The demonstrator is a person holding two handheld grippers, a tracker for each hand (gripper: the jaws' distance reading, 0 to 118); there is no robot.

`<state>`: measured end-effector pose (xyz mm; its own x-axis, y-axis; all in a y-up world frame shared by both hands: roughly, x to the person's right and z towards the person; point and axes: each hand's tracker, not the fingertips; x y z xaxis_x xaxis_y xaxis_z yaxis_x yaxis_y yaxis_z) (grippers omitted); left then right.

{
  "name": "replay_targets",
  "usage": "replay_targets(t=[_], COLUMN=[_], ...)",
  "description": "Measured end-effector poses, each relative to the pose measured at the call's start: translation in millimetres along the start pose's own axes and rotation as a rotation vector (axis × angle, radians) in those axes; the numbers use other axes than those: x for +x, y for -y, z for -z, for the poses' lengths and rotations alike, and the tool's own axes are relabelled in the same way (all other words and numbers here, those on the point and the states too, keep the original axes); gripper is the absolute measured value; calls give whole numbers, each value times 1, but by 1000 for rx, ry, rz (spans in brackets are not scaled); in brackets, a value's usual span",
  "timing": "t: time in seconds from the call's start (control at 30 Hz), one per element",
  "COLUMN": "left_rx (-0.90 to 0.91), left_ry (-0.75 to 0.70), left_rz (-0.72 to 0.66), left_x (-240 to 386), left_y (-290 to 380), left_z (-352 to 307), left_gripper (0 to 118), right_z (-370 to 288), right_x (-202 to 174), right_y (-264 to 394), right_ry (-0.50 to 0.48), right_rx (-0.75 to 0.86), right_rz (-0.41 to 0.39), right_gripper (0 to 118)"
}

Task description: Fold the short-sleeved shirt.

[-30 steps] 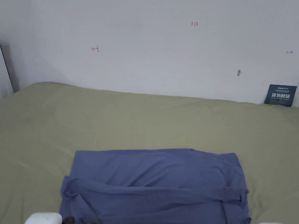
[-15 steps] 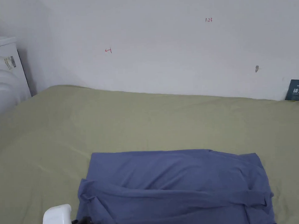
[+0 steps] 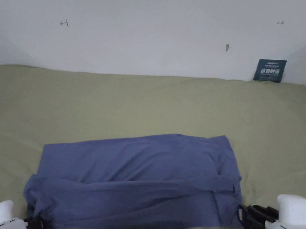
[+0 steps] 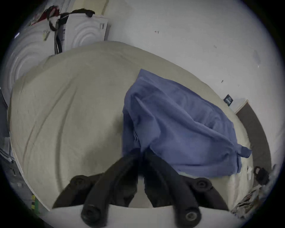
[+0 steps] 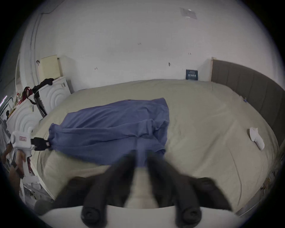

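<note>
A blue short-sleeved shirt [image 3: 136, 180], already folded lengthwise into a long band, lies across the near part of a bed covered in an olive-green sheet [image 3: 148, 104], its long side parallel to the bed's near edge. In the head view, the left gripper [image 3: 35, 226] sits at the shirt's near left corner and the right gripper [image 3: 245, 217] at its near right corner, each with black jaws touching the cloth; a dark card [image 3: 270, 70] leans against the white wall [image 3: 145, 34] at the bed's far right corner.

Seen from the left gripper view, the left gripper [image 4: 140, 152] has its two jaws drawn almost together, pinching a bunched corner of the shirt [image 4: 177, 123], which trails away toward the bed's far side. White appliances [image 4: 83, 34] stand beyond the bed's left end.

In the right gripper view, the right gripper [image 5: 141, 155] has its jaws narrowly apart with a strip of the shirt's [image 5: 111, 129] near edge between them; motion blur makes it impossible to tell whether both jaws press the cloth. Farther off, the left gripper [image 5: 47, 144] clamps the opposite corner, lifting it slightly off the sheet. A small white item [image 5: 256, 138] lies near the bed's right edge, beside a grey padded headboard [image 5: 249, 86]
</note>
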<state>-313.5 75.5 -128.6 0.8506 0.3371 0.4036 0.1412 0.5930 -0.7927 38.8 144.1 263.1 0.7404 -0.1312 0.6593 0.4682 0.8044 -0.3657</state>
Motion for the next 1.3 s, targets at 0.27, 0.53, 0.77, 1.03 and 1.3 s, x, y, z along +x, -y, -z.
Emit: replay_targets(t=[0.27, 0.53, 0.77, 1.03, 1.3], left_rx=[-5, 2, 19, 24, -19], left_ry=[2, 28, 63, 115, 167], left_rz=[54, 57, 122, 182, 180], left_x=[2, 11, 30, 31, 12], left_y=[-2, 2, -1, -17, -13], left_z=[-6, -5, -28, -54, -82], left_gripper=[6, 6, 5, 5, 5], right_z=[89, 113, 87, 25, -18], right_x=[30, 9, 18, 11, 19], right_y=[-3, 0, -12, -38, -27], right_ry=[-30, 96, 46, 6, -10], right_rx=[-183, -232, -160, -101, -116], right_rz=[111, 1, 44, 6, 84], right_gripper=[113, 12, 9, 9, 9])
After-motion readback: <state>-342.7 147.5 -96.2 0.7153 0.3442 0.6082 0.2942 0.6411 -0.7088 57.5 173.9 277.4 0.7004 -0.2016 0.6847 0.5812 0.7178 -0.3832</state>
